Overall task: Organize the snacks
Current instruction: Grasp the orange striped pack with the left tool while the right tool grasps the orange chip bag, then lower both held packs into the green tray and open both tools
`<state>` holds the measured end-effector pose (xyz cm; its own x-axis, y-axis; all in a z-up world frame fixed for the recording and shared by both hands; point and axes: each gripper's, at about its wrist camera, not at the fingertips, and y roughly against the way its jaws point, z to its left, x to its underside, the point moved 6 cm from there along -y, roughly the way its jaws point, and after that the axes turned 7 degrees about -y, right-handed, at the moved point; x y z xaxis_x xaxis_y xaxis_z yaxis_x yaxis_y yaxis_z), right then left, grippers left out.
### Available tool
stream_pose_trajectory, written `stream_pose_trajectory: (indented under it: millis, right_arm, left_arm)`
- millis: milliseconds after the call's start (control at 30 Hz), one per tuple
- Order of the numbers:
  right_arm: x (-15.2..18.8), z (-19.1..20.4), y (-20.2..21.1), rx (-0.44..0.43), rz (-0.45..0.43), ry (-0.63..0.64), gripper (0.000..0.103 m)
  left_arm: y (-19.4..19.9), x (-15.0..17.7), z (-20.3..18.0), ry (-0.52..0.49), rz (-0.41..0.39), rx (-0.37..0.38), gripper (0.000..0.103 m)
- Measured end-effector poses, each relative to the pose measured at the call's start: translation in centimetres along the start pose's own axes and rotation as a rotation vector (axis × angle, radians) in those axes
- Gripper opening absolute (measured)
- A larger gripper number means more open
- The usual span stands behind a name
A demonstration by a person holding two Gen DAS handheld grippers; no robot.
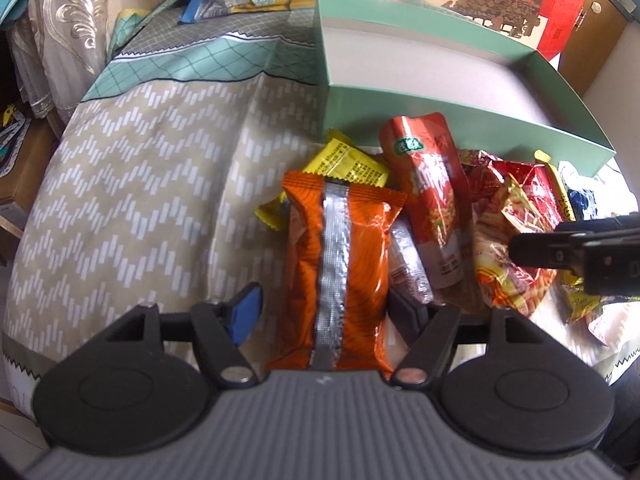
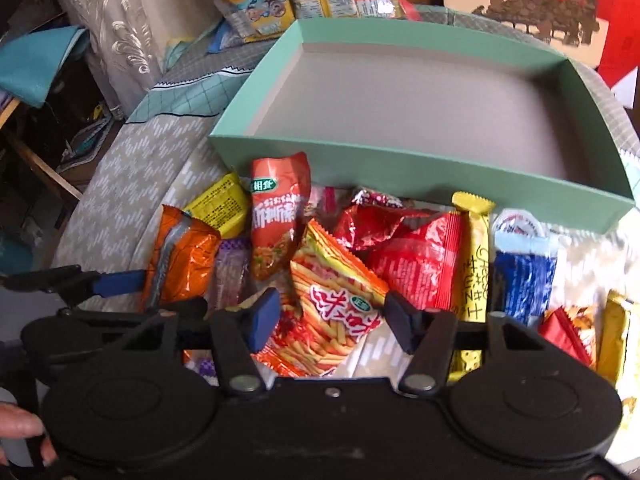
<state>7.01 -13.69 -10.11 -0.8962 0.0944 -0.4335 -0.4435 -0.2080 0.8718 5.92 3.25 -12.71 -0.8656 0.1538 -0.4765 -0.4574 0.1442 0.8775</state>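
Note:
A pile of snack packets lies on the patterned cloth in front of an empty green box (image 1: 460, 116), also in the right wrist view (image 2: 420, 164). My left gripper (image 1: 324, 312) is open, its fingers either side of an orange packet with a silver seam (image 1: 340, 248), which also shows in the right wrist view (image 2: 180, 256). My right gripper (image 2: 334, 320) is open around a red and yellow fries packet (image 2: 332, 300); it enters the left wrist view (image 1: 576, 248) from the right. A tall red pouch (image 1: 428, 192) lies between the two packets.
More snack bags (image 2: 280, 4) are stacked beyond the box. A red picture box (image 1: 500, 0) stands at the back right. A curtain (image 1: 60, 32) hangs at the left. Yellow, blue and red packets (image 2: 520, 272) lie to the right of the pile.

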Motion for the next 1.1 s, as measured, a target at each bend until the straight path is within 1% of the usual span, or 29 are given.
stream_pose_trajectory:
  millis: [33, 67, 100, 167, 233, 367, 467, 567, 633, 733, 833, 867, 933, 967, 1000, 1100]
  right_arm:
    - [0.0, -0.2, -0.1, -0.012, 0.010, -0.031, 0.063]
    - [0.1, -0.3, -0.1, -0.019, 0.019, -0.057, 0.071]
    - [0.3, -0.5, -0.2, -0.029, 0.025, -0.087, 0.074]
    - [0.6, -0.5, -0.6, -0.043, 0.035, -0.120, 0.075]
    - [0.9, -0.6, -0.7, -0.033, 0.023, -0.137, 0.077]
    - [1.1, -1.0, -1.4, -0.036, 0.007, -0.147, 0.077]
    - [1.3, -1.4, -1.7, -0.027, 0.000, -0.135, 0.072]
    - [1.7, -2.2, -0.7, -0.038, 0.035, -0.162, 0.070]
    - [2.1, -2.8, -0.1, -0.029, 0.023, -0.164, 0.070]
    - [2.5, -3.5, 0.1, -0.056, 0.051, -0.213, 0.070]
    - [2.7, -3.4, -0.5, -0.091, 0.082, -0.244, 0.070]
    - [2.8, -3.3, -0.7, -0.102, 0.090, -0.246, 0.067]
    - [3.0, -2.4, -1.3, -0.130, 0.106, -0.217, 0.043]
    - [3.1, -2.0, -1.4, -0.121, 0.105, -0.187, 0.036]
    - [3.1, -1.5, -1.2, -0.116, 0.093, -0.149, 0.035]
    - [2.5, -0.8, 0.2, -0.132, 0.058, -0.095, 0.033]
  left_arm:
    - [-0.2, 0.1, 0.0, 0.002, 0.007, 0.006, 0.066]
    - [-0.2, 0.1, -0.1, 0.003, 0.007, 0.009, 0.057]
    - [-0.1, 0.1, -0.2, -0.002, 0.000, 0.006, 0.052]
    - [0.1, 0.0, -0.5, -0.007, -0.010, 0.005, 0.051]
    - [0.1, 0.0, -0.7, -0.005, -0.008, 0.013, 0.051]
    - [0.2, 0.2, -1.0, -0.008, -0.004, 0.012, 0.051]
    - [0.4, 0.2, -1.3, -0.016, -0.012, 0.002, 0.049]
    - [0.7, 0.2, -1.3, -0.017, -0.013, -0.002, 0.049]
    - [0.5, 0.3, -1.2, -0.023, -0.002, -0.003, 0.050]
    - [0.3, 0.4, -1.4, -0.023, 0.006, -0.005, 0.051]
    - [0.1, 0.4, -1.7, -0.025, 0.010, -0.009, 0.051]
    - [0.2, 0.3, -1.8, -0.029, 0.007, -0.006, 0.050]
    - [0.6, 0.2, -2.2, -0.045, -0.007, -0.009, 0.049]
    - [0.9, 0.2, -2.4, -0.051, -0.015, -0.008, 0.049]
    - [1.2, 0.1, -2.5, -0.054, -0.024, -0.004, 0.049]
    - [2.3, -0.3, -2.3, -0.050, -0.046, 0.005, 0.048]
